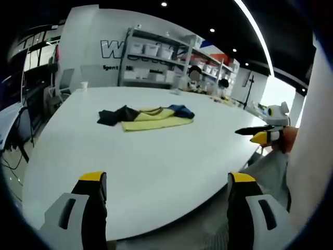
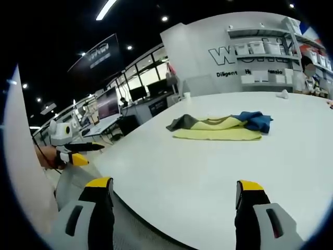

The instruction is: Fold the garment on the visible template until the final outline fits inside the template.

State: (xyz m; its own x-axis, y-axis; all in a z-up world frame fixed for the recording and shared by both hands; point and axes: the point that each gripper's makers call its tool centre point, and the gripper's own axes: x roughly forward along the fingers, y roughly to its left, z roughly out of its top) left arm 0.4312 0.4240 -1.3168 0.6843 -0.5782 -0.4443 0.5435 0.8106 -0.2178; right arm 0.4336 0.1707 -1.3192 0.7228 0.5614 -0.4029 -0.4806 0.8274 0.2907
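Left gripper view: crumpled yellow garment (image 1: 152,118)

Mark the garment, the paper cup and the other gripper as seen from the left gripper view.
garment (image 1: 156,119), left gripper view, on the yellow middle panel.
paper cup (image 1: 84,86), left gripper view, on its white side wall.
right gripper (image 1: 255,133), left gripper view, between its yellow-tipped jaws.

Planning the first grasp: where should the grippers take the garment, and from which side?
Judging from its pose, the garment lies flat and bunched on the white table, its long yellow hem facing the person. Come in from that near side and low. Pinch the yellow edge near its two ends, one open gripper each, left gripper, right gripper; the dark sleeve and blue end are crumpled, poorer holds.
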